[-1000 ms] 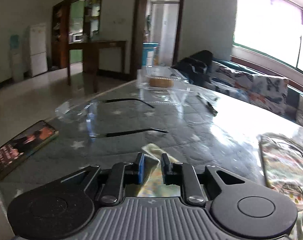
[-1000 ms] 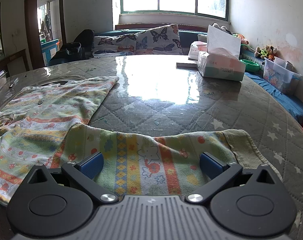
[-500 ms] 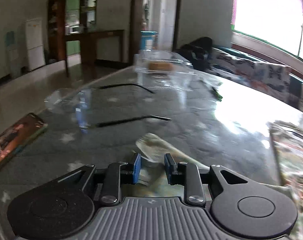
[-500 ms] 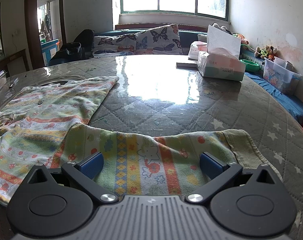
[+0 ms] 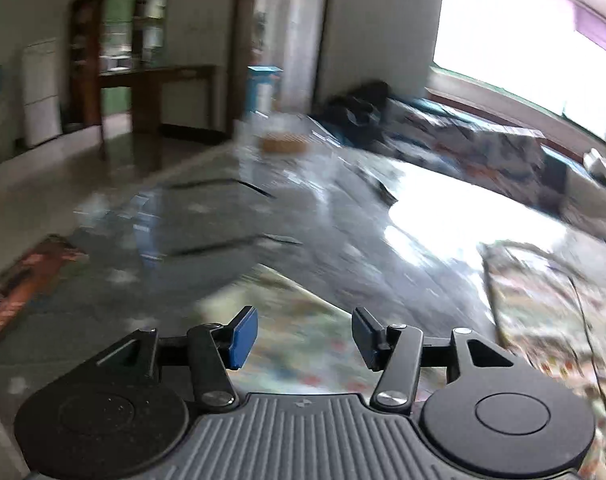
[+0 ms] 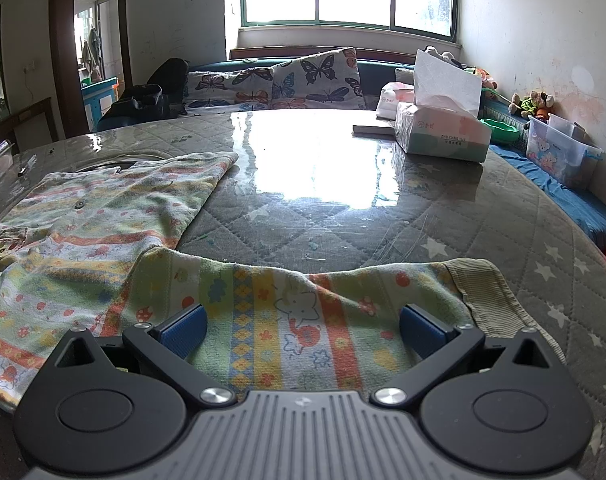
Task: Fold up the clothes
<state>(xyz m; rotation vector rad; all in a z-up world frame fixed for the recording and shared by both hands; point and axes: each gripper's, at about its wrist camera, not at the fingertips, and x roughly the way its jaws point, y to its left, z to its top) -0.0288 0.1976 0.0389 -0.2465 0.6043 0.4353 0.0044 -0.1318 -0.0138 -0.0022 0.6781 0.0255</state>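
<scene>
Counter (image 6: 343,216), round, quilted star fabric under glossy clear cover, carries a soft knit printed garment (image 6: 103,216) spread at 9 o'clock, its sleeve (image 6: 295,312) with ribbed cuff lying flat at 6. Likely mid sleeve fold: right claw (image 6: 301,326) wide and empty over the sleeve, next needs a close on it. Left claw (image 5: 305,336) part open, empty above blurred cloth.

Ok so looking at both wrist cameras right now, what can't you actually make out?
- Left wrist view: motion blur smears the patterned garment under the open left gripper; its print and edges are unreadable.
- Left wrist view: the clear container at the far table edge is blurred; its contents are unclear.
- Right wrist view: the right gripper body hides the sleeve's near edge.
- Right wrist view: the garment body is cut off at the left edge.
</scene>
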